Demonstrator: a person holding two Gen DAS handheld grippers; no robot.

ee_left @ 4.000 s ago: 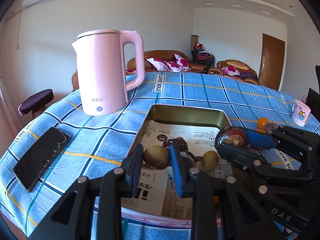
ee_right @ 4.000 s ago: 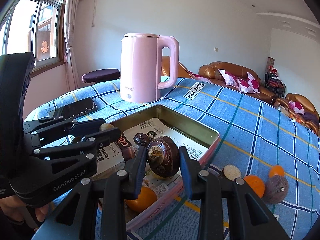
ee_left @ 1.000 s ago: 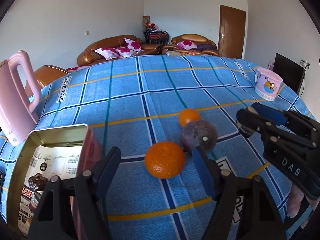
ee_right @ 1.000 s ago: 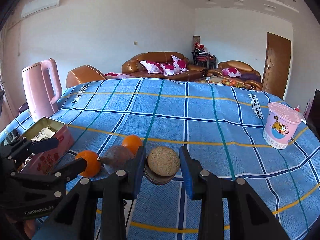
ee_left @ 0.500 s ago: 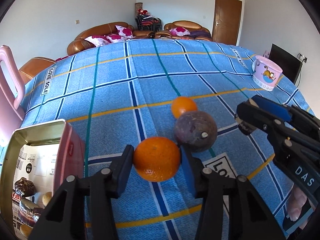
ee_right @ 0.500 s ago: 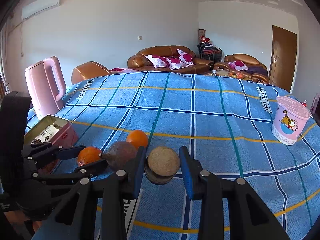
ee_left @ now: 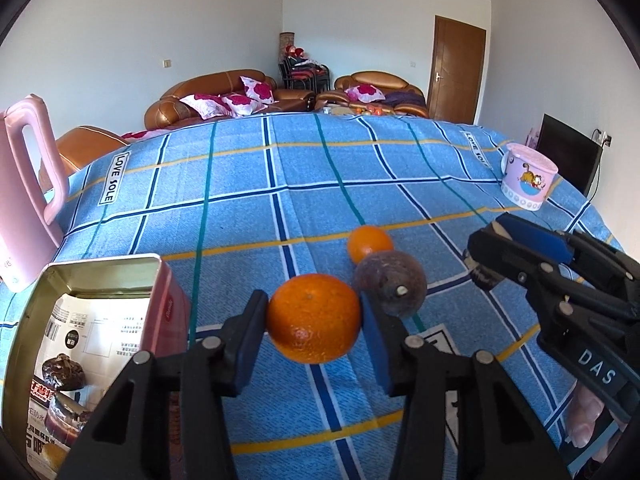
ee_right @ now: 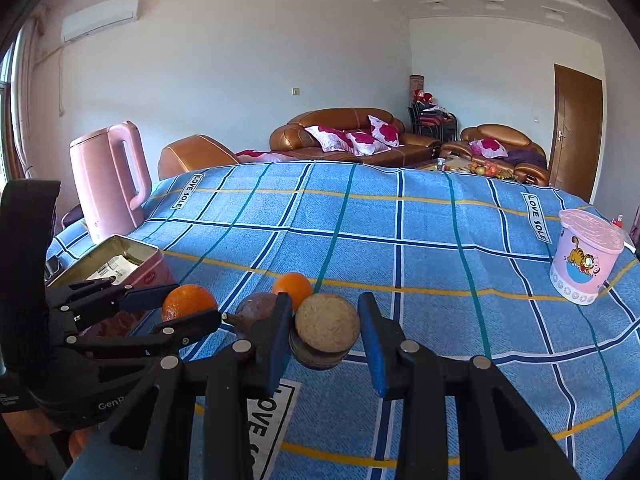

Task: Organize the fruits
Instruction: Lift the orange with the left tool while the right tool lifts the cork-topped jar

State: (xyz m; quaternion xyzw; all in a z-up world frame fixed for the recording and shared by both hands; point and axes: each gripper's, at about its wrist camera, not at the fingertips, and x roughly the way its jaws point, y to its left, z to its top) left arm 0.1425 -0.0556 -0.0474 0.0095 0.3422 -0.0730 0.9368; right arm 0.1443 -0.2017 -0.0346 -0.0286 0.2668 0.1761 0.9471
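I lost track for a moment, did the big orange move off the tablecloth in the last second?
Yes. The big orange now sits higher against the purple fruit beside it, gripped in the left gripper.

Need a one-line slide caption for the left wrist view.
Left gripper clamps a large orange above the blue checked tablecloth, beside the open tin.

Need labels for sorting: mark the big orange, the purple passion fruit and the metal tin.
big orange [ee_left: 314, 318], left wrist view, middle of its peel.
purple passion fruit [ee_left: 394, 280], left wrist view, its upper skin.
metal tin [ee_left: 100, 262], left wrist view, its far rim.
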